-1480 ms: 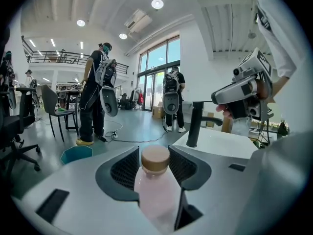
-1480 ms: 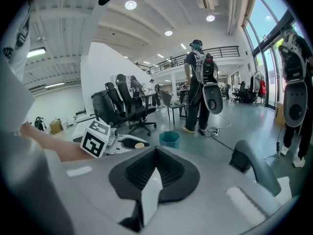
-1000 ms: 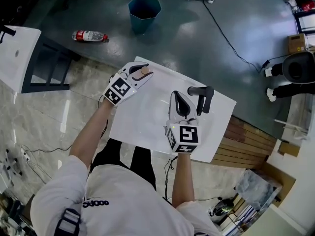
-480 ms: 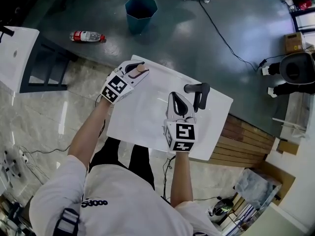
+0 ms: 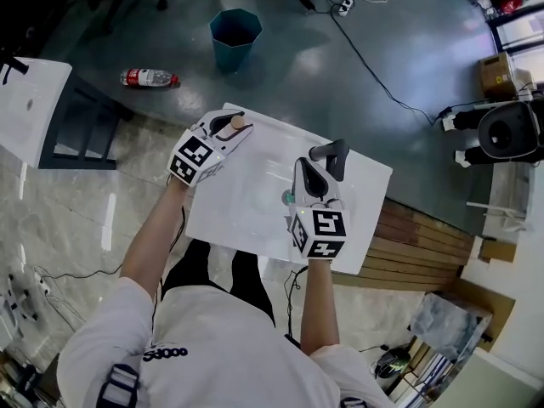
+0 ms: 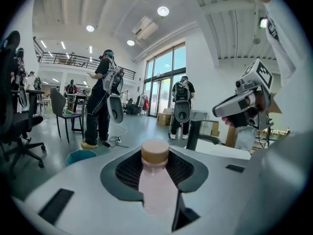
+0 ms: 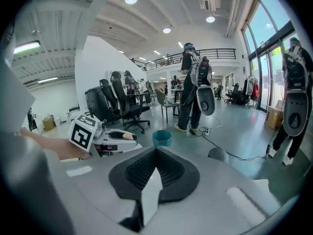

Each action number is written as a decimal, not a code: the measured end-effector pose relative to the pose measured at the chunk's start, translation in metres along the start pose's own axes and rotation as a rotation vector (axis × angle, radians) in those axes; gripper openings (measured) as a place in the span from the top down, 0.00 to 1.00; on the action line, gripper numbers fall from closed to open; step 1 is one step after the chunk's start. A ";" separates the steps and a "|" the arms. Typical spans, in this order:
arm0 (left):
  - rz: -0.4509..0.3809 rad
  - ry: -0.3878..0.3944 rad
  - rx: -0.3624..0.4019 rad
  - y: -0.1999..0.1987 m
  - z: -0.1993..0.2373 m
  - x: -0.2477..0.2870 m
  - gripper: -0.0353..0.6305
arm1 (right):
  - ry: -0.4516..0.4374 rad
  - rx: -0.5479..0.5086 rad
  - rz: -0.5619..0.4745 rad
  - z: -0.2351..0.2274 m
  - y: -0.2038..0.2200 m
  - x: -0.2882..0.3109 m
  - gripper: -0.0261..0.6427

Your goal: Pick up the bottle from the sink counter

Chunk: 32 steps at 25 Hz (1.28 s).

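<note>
Holding now: my left gripper (image 5: pixel 229 127) has its jaws squeezed on the bottle (image 6: pixel 155 182); the jaws stand wide because the bottle fills the gap
Where the bottle is: lying along the left jaws, with its tan cap (image 6: pixel 155 152) poking out at the far end; it is over the far left corner of the white counter (image 5: pixel 246 219); I think it is up off the counter, but I cannot be sure
My other hand: the right gripper (image 5: pixel 311 167) has its jaws pressed together with nothing in them; it hovers over the counter, just beside the black tap (image 5: pixel 333 153)
How the bottle will feel, I guess: small and light; smooth plastic, so a bit slippy; a hard squeeze could dent it
Best place to hold: round the body below the cap, where my pads sit now; the cap end looks too thin for a good grip
Changed from a moment ago: not much; the bottle was in the left jaws then too, in the same grip; my head has turned a bit, so the counter and floor sit a little differently in the head view
</note>
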<state>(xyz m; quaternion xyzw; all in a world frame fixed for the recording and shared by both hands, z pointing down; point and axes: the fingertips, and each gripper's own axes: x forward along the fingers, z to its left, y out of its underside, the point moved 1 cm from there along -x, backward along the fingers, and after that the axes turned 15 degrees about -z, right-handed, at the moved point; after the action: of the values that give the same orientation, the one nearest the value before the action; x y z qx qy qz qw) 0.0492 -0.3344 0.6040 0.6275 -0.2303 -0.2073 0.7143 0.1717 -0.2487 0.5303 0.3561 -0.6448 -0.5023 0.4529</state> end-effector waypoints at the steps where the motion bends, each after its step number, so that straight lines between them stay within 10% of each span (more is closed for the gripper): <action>1: -0.010 -0.005 0.001 -0.009 -0.002 -0.002 0.74 | -0.007 0.008 -0.012 0.000 -0.006 -0.002 0.94; 32: -0.158 -0.140 0.123 -0.191 -0.025 -0.106 0.74 | -0.169 -0.120 -0.232 0.052 -0.140 -0.019 0.94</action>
<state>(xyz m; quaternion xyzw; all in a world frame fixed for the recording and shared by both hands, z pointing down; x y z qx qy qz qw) -0.0230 -0.2771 0.4048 0.6703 -0.2416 -0.2915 0.6383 0.1296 -0.2482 0.3855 0.3570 -0.6039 -0.6170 0.3567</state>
